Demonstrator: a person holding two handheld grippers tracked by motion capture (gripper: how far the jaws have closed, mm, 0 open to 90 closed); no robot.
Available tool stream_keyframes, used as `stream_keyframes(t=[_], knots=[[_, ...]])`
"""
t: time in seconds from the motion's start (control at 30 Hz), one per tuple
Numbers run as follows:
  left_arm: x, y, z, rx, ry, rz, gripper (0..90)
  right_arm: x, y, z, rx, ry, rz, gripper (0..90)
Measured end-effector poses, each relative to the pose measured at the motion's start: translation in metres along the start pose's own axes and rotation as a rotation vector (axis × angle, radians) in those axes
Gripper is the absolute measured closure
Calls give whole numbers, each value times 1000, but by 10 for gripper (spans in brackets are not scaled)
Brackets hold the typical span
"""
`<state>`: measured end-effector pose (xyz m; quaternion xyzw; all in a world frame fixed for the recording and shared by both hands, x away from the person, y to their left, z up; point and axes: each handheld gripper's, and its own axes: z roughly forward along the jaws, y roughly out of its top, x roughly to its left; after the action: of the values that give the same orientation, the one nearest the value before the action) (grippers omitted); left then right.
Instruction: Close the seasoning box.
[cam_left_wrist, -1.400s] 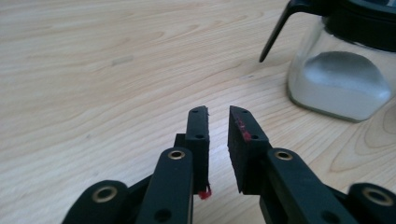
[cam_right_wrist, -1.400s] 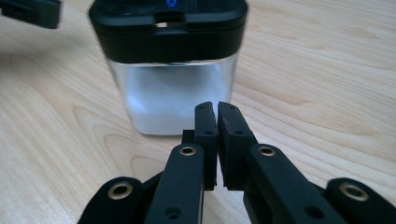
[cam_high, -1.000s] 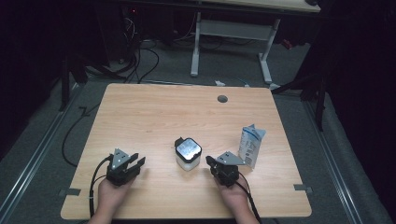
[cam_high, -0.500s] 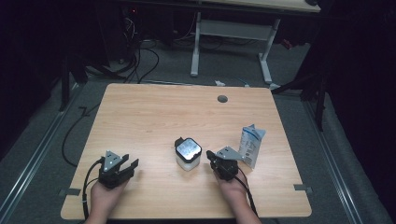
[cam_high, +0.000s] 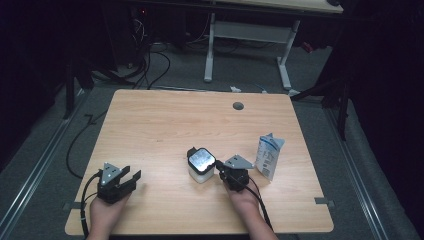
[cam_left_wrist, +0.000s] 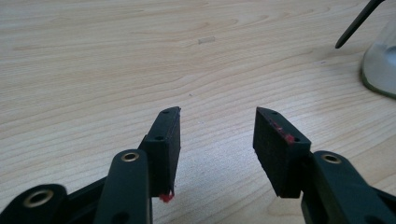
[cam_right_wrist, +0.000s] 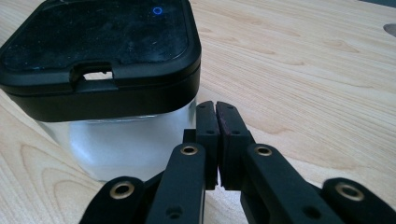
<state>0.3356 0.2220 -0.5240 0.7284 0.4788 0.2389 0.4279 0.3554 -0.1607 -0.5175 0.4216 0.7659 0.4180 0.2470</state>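
Dark floor and cables surround the pale wooden worktop (cam_high: 165, 125). Just ahead of the right gripper (cam_right_wrist: 217, 109), whose 2 jaws are pressed together with nothing between them, stands the clear container (cam_right_wrist: 116, 135) with a black lid (cam_high: 201, 160), almost touching its tips. Beyond that gripper's other side stands a white carton (cam_high: 268, 156). Well away from the container, the left gripper (cam_left_wrist: 217, 128) rests over bare wood, jaws spread and just been opening, nothing between them.

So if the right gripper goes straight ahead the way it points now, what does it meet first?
Most likely the container with the black lid: the right gripper, jaws shut and empty, already has its tips beside the clear wall. Whether they touch is unclear.
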Motion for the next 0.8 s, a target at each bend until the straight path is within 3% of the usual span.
stream_keyframes(t=[0.8], knots=[[-2,2,6,7,-12,17,516,19,-6,-14,-10,34,-51,881]])
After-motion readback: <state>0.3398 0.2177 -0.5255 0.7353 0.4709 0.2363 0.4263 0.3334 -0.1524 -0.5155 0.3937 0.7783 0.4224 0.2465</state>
